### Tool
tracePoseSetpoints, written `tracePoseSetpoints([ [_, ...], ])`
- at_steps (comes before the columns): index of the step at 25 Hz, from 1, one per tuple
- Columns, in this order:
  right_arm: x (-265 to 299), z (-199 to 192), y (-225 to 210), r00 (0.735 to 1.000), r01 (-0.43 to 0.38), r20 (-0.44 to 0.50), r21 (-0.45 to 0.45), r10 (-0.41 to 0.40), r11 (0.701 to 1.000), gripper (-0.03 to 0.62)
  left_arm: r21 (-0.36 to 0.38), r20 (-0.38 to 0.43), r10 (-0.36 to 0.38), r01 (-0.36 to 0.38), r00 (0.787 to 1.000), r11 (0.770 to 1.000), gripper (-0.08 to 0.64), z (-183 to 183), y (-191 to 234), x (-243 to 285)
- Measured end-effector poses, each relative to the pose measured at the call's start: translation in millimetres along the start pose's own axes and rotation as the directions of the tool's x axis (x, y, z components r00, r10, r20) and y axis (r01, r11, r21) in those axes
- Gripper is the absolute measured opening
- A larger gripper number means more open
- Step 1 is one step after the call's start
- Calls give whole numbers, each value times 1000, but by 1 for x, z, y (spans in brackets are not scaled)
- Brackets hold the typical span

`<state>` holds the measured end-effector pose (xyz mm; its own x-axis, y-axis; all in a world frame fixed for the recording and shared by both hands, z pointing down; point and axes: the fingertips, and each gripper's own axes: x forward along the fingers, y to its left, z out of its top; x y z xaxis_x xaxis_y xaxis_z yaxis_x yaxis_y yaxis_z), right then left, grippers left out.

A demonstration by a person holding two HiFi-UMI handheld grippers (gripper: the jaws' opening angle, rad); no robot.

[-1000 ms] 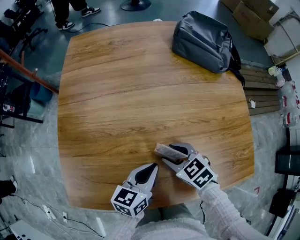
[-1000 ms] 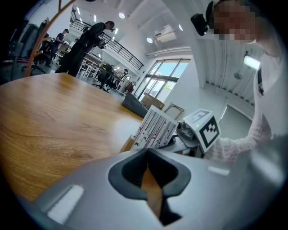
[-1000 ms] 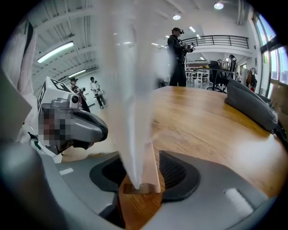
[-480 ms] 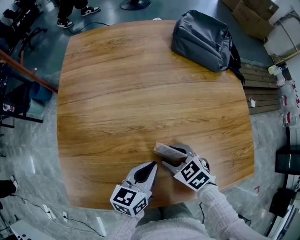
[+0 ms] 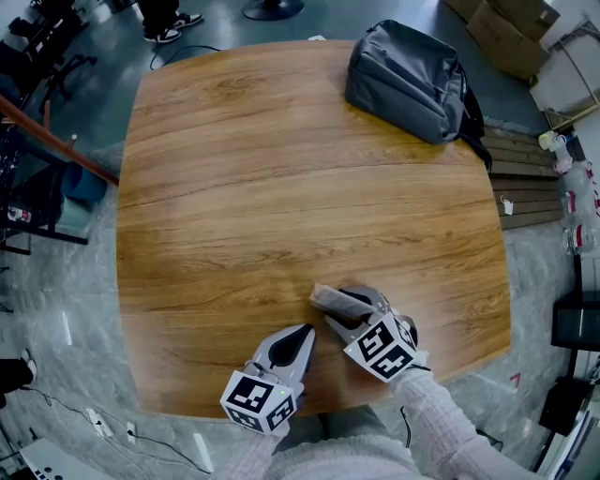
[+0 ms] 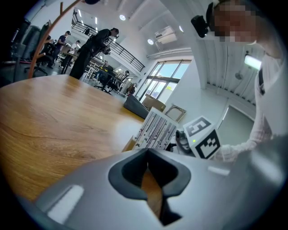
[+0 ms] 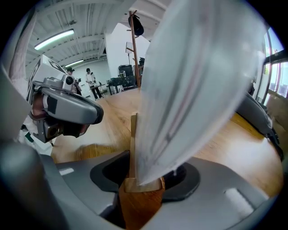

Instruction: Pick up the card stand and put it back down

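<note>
The card stand [image 5: 331,300], a small wooden base with a striped white card in it, is at the near edge of the round wooden table [image 5: 281,169]. My right gripper [image 5: 352,314] has its jaws on either side of the wooden base [image 7: 143,186]. They have just been closing and now press on it, with the card [image 7: 193,90] rising close before the camera. My left gripper [image 5: 302,334] rests on the table just left of the stand, shut and holding nothing. The left gripper view shows the card [image 6: 155,130] and the right gripper's marker cube [image 6: 202,137].
A grey backpack [image 5: 408,82] lies at the table's far right edge. Cardboard boxes [image 5: 511,28] and a wooden pallet [image 5: 520,178] are on the floor to the right. People stand beyond the table's far left.
The right gripper has rolled a little and its marker cube has shifted slightly left. The card stand and the left gripper stay where they were.
</note>
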<state>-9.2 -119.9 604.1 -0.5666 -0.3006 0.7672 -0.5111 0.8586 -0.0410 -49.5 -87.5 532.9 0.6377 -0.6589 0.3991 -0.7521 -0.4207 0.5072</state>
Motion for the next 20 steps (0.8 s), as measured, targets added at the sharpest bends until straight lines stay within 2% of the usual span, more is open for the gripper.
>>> tracePoseSetpoints([
  [12,0,0,0,1000,29,12,-8,-29,1000,198,4,8,4,-4,1000,1000,8,3,0,0],
  [20,-2,1,1,998,53,34,44,-55,998,187,27,5,4,-4,1000,1000,8,8,0,-1],
])
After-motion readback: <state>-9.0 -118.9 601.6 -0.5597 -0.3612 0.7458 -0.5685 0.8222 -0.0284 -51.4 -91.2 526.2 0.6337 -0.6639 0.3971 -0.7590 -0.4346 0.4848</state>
